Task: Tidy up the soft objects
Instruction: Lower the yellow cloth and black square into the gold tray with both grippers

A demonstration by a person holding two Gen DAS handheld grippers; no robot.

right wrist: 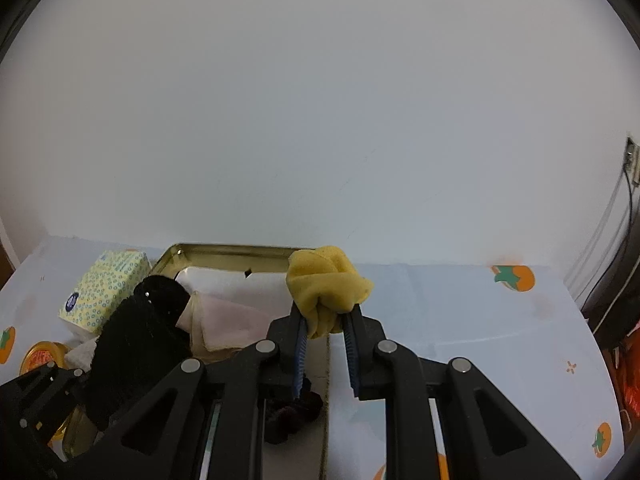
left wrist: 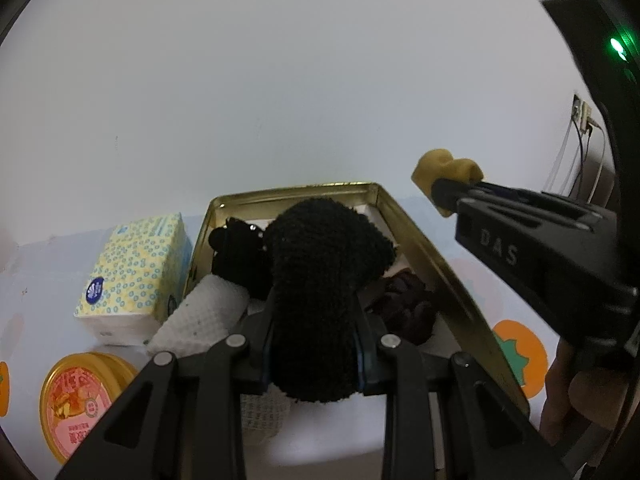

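A gold metal tin (left wrist: 420, 240) lies open on the table; it also shows in the right wrist view (right wrist: 224, 250). My left gripper (left wrist: 316, 344) is shut on a black knitted cloth (left wrist: 324, 272) and holds it above the tin. My right gripper (right wrist: 326, 320) is shut on a bunched yellow cloth (right wrist: 326, 280), held above the tin's right edge; it shows in the left wrist view (left wrist: 444, 172) too. Inside the tin lie a dark maroon scrunchie (left wrist: 404, 308), a black soft item (left wrist: 236, 256), a white waffle cloth (left wrist: 200, 316) and a pale pink folded cloth (right wrist: 228, 320).
A yellow-patterned tissue pack (left wrist: 136, 276) stands left of the tin. A round orange-lidded tub (left wrist: 80, 396) sits at the front left. The tablecloth (right wrist: 460, 312) is pale with orange fruit prints. A wall socket with cables (left wrist: 582, 120) is at the far right.
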